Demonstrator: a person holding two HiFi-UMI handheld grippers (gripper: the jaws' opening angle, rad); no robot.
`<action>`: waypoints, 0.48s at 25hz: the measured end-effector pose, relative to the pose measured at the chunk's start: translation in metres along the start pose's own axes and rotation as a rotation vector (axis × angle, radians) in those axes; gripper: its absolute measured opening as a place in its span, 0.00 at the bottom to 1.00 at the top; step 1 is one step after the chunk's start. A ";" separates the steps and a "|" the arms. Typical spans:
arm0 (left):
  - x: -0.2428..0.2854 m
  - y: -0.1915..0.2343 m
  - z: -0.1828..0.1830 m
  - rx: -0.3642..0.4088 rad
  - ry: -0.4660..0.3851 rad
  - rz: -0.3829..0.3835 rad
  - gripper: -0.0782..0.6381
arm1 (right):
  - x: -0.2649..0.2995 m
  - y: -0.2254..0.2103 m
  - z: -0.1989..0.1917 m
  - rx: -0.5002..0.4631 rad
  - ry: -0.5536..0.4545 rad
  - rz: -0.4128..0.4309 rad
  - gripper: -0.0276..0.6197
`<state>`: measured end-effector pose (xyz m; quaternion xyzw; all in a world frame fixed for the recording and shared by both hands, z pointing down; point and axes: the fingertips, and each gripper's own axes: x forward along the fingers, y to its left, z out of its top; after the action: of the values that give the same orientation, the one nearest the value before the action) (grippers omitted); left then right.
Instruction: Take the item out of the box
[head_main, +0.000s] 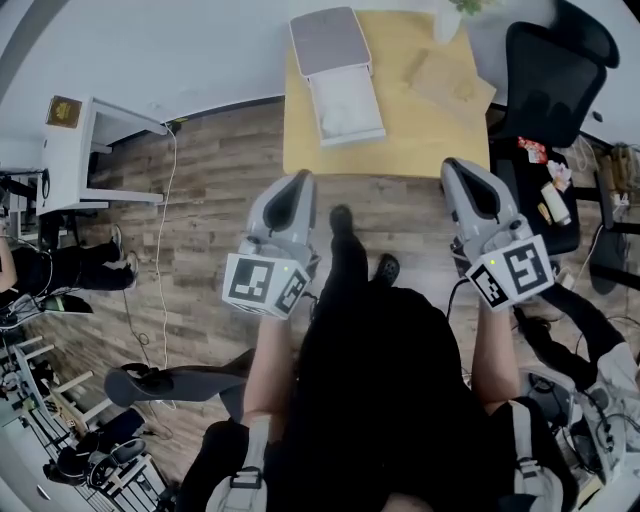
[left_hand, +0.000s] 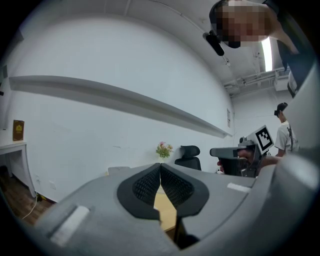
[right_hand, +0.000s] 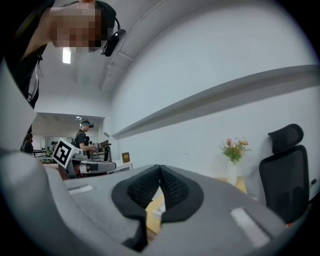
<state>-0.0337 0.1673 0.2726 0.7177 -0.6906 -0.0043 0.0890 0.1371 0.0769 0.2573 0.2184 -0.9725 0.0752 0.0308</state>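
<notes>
At far left, a white side table (head_main: 75, 150) stands on the wooden floor, well apart from the work. The left gripper (head_main: 298, 180) is held over the floor, short of the bench (head_main: 420, 130). Its own view shows its fingers pressed together with nothing between them.

Ahead of it the box (head_main: 338, 75) lies open on the left part of the bench. Its grey lid (head_main: 330, 40) is folded back on the far side and its white tray is toward the person. The item (head_main: 345, 110) is inside the tray and shows only as a pale filling, too small to tell what it is. It is probably light, and it may sit snugly or in soft wrapping. A hold across a raised edge near the tray wall looks safest, with the other gripper steadying the box so that it does not lift too.

The right gripper (head_main: 455, 165) hangs before the bench's near right edge, with its fingers closed and empty. A black office chair (head_main: 550, 80) stands further right.
</notes>
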 end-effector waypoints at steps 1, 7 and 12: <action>0.006 0.005 0.002 0.003 0.001 -0.008 0.12 | 0.008 -0.002 0.004 0.000 -0.003 -0.004 0.05; 0.045 0.048 0.010 0.003 -0.007 -0.032 0.12 | 0.059 -0.018 0.015 0.001 0.015 -0.018 0.05; 0.074 0.081 0.011 -0.001 0.017 -0.070 0.12 | 0.099 -0.023 0.014 0.045 0.045 -0.004 0.05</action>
<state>-0.1118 0.0899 0.2809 0.7413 -0.6644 -0.0018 0.0951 0.0575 0.0125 0.2561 0.2194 -0.9691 0.1019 0.0479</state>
